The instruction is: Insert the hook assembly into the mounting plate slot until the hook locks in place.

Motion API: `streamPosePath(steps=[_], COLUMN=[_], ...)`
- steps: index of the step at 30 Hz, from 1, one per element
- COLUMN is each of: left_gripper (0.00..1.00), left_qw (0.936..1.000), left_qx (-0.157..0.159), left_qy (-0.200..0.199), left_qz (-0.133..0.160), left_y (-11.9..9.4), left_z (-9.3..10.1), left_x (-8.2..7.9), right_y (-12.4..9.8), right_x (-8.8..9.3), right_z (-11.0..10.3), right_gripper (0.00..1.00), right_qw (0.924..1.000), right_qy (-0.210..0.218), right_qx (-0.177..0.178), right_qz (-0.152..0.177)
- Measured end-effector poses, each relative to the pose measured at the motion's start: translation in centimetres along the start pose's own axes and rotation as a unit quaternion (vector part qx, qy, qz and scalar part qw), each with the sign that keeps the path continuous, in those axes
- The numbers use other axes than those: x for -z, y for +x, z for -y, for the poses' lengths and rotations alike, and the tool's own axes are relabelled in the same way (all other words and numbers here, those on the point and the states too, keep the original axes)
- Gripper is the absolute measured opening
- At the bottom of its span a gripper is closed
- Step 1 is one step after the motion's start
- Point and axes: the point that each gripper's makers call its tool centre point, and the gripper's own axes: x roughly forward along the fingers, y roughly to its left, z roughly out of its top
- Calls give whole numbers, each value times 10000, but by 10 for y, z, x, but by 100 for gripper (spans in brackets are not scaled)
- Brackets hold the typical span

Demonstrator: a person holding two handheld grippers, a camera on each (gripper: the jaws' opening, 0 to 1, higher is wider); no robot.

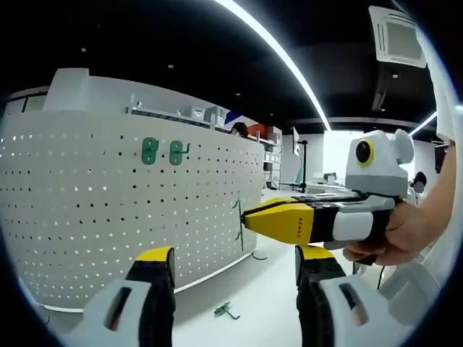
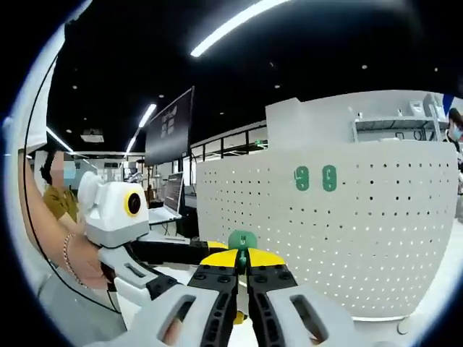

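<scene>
A white perforated mounting plate stands upright on the table, with two green hooks seated near its top. My right gripper comes in from the right, shut on a thin green hook held close to the plate's right part. In the right gripper view the yellow-tipped jaws pinch that hook's green top, with the plate and its two mounted hooks ahead. My left gripper is open, low in front of the plate, holding nothing.
A loose green hook lies on the white table between my left jaws. The left gripper and a person's hand and forearm sit at the left of the right gripper view. Shelves and monitors stand behind the plate.
</scene>
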Motion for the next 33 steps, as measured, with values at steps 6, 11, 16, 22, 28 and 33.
streamPosePath(steps=[6,11,16,22,28,33], left_gripper=[69,68,69,69,69,70], left_qw=[10000,9999,9998,9996,9992,9989], left_qx=[-12,7,-23,-63,-85,-38], left_qy=[-4,32,-55,-60,-103,-99], left_qz=[-1,-96,-183,-275,-382,-452], left_y=[-1,-3,-8,-15,-23,-32], left_z=[-1,-2,-7,-11,-14,-15], left_x=[0,5,14,21,29,37], right_y=[1,2,5,7,12,17], right_x=[-4,-8,-10,-14,-19,-26], right_z=[3,13,24,34,46,53], right_gripper=[0,0,0,0,0,0], right_qw=[9998,9995,9989,9985,9977,9974], right_qy=[172,275,376,431,515,507], right_qx=[8,109,205,259,338,381], right_qz=[78,130,167,215,272,331])
